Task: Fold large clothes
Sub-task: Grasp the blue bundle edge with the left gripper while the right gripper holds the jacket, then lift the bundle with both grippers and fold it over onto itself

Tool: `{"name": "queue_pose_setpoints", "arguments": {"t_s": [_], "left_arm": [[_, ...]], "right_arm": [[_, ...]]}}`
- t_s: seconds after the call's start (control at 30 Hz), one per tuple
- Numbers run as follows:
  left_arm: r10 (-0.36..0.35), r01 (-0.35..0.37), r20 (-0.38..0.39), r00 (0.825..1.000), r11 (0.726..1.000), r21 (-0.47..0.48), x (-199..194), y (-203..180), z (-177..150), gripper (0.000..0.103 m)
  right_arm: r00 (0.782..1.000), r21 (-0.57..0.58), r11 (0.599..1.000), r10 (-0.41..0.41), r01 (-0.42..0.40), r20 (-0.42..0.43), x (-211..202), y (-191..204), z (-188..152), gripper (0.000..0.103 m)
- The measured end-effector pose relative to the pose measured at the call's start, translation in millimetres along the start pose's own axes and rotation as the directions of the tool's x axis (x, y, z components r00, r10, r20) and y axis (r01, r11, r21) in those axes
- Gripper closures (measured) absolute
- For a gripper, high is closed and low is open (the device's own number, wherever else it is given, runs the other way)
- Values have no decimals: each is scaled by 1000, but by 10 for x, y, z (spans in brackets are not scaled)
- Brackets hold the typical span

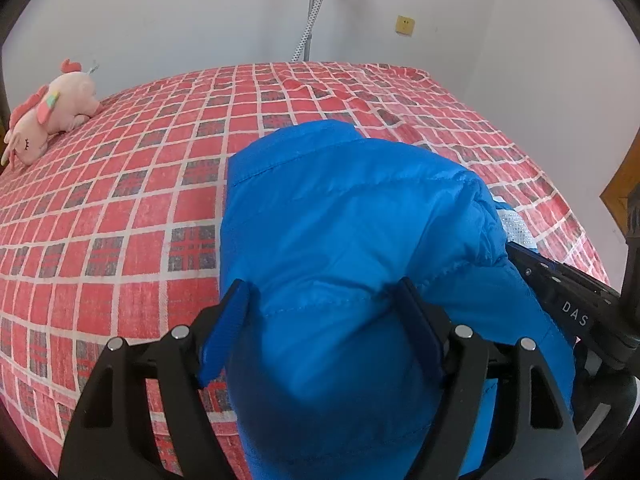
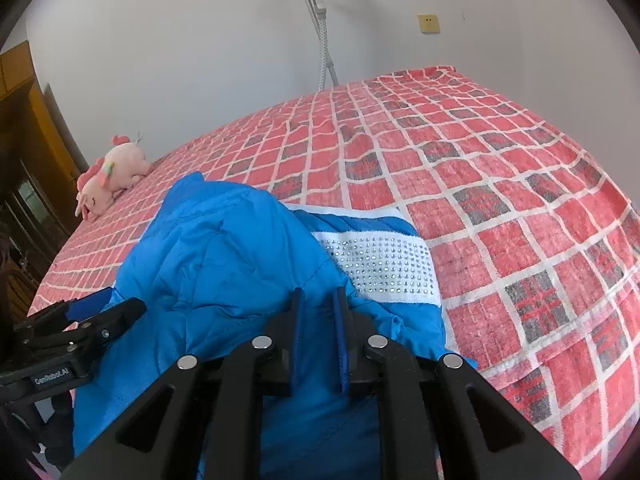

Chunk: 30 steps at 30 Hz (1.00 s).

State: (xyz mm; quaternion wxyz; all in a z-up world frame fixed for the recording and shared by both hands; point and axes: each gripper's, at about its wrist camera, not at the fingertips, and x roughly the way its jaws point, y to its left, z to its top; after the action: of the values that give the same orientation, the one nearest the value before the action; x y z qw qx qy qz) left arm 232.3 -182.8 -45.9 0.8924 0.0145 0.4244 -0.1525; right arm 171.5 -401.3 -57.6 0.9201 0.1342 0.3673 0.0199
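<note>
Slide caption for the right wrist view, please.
Right gripper pinches the blue padded jacket on a red checked bed; left gripper alongside.

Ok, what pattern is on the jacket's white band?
Rows of small silver studs on the white band of the blue jacket; clearest in the right wrist view.

The left gripper (image 1: 322, 300) points away toward the far side of the scene, its two blue-padded fingers (image 1: 224, 332) spread wide with blue quilted fabric bulging between them. The right gripper (image 2: 318, 312) sits just beside it on the right, aimed the same way, its fingers (image 2: 296, 336) drawn close together and pinching a fold of the same fabric. In the right wrist view the left gripper (image 2: 102, 312) shows at the near left edge, angled inward.
</note>
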Motion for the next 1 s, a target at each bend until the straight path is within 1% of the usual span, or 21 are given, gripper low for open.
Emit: {"name": "queue_pose_setpoints", "arguments": {"t_s": [0.03, 0.07, 0.1, 0.17, 0.23, 0.27, 0.3, 0.33, 0.37, 0.43, 0.53, 0.6, 0.67, 0.77, 0.83, 0.87, 0.93, 1.0], "left_arm": [[-8, 8, 2, 1000, 1000, -1, -20, 18, -2, 27], [-19, 19, 1, 1000, 1000, -2, -60, 58, -6, 26], [-24, 24, 0, 1000, 1000, -9, -94, 102, -15, 24], [-44, 44, -7, 999, 998, -44, -172, 234, -41, 24], [-75, 73, -20, 997, 994, -81, -278, 402, -78, 24], [-86, 83, -21, 996, 992, -90, -351, 499, -107, 24], [-89, 87, -22, 996, 992, -92, -393, 558, -132, 23], [-92, 89, -27, 995, 992, -93, -429, 609, -156, 22], [-101, 97, -38, 994, 991, -97, -468, 685, -196, 21], [-121, 114, -59, 991, 988, -106, -499, 770, -264, 21], [-162, 151, -96, 982, 982, -113, -506, 829, -349, 20], [-180, 168, -112, 977, 980, -109, -510, 799, -393, 20], [-177, 169, -122, 977, 983, -73, -516, 702, -424, 17], [-145, 142, -108, 984, 989, -29, -528, 601, -427, 15], [-156, 154, -116, 981, 988, -25, -488, 575, -420, 14], [-162, 160, -122, 979, 987, -26, -448, 551, -421, 13], [-165, 163, -121, 979, 986, -24, -400, 524, -443, 12], [-168, 166, -107, 980, 986, -26, -357, 518, -459, 11]], "right_arm": [[1000, -6, 1000, -8, 8, 8, -47, 18, -5, 84], [1000, -11, 1000, -15, 16, 23, -133, 43, -20, 77], [999, -14, 1000, -17, 18, 38, -233, 62, -41, 63], [998, -21, 1000, -21, 22, 61, -405, 85, -79, 47], [997, -30, 998, -49, 51, 63, -576, 89, -121, 39], [996, -32, 997, -70, 72, 55, -633, 71, -141, 32], [996, -32, 996, -82, 83, 45, -680, 53, -159, 27], [996, -29, 996, -82, 83, 34, -714, 32, -174, 26], [998, -17, 998, -63, 63, 13, -756, -14, -204, 25], [999, 31, 1000, 8, -6, -48, -795, -126, -266, 23], [989, 83, 993, 92, -83, -117, -790, -214, -347, 21], [981, 99, 990, 116, -101, -153, -754, -223, -392, 20], [970, 101, 987, 140, -122, -197, -709, -217, -427, 19], [959, 71, 991, 127, -113, -252, -636, -140, -482, 16], [952, 64, 993, 116, -102, -283, -554, -123, -514, 13], [947, 72, 992, 124, -108, -297, -509, -136, -529, 12], [936, 100, 986, 157, -132, -315, -420, -177, -557, 10], [913, 169, 968, 235, -188, -333, -295, -265, -593, 10]]}}
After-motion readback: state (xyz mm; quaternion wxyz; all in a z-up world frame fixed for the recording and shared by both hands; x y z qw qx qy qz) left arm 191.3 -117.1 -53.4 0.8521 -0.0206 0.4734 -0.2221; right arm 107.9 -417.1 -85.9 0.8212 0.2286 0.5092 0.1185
